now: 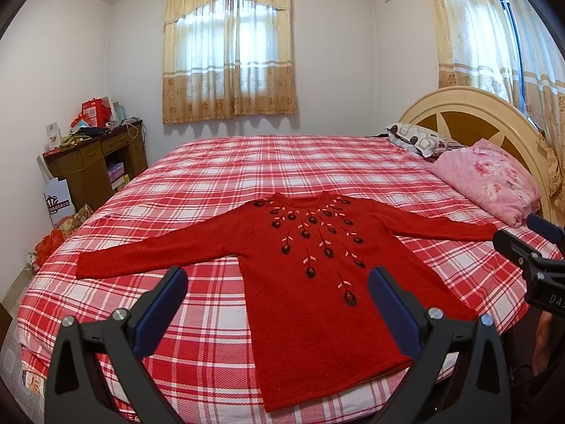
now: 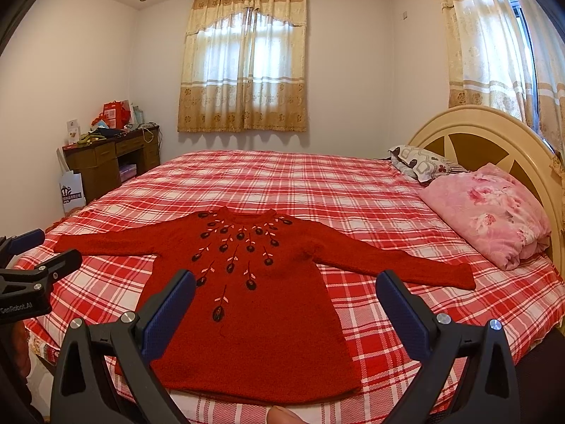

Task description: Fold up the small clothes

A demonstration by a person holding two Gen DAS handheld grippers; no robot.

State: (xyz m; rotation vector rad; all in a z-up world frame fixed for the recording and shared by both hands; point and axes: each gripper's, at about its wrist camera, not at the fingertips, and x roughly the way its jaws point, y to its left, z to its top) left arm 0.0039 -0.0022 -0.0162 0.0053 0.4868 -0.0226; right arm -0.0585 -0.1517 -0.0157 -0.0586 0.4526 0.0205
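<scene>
A red knitted sweater [image 1: 310, 293] with dark embroidered flowers lies flat, front up, on the red plaid bed [image 1: 247, 176], sleeves spread to both sides and hem toward me. It also shows in the right wrist view [image 2: 261, 318]. My left gripper [image 1: 279, 286] is open and empty, held above the sweater's left lower part. My right gripper [image 2: 286, 293] is open and empty, held above the sweater's lower body. The right gripper also shows at the right edge of the left wrist view [image 1: 526, 236], and the left gripper at the left edge of the right wrist view [image 2: 46, 251].
A pink floral folded quilt [image 1: 491, 183] and a patterned pillow [image 1: 416, 139] lie by the cream headboard [image 1: 469, 106] at the right. A brown desk [image 1: 95, 162] with clutter stands at the far left by the wall. Bags [image 1: 58, 198] sit on the floor beside it.
</scene>
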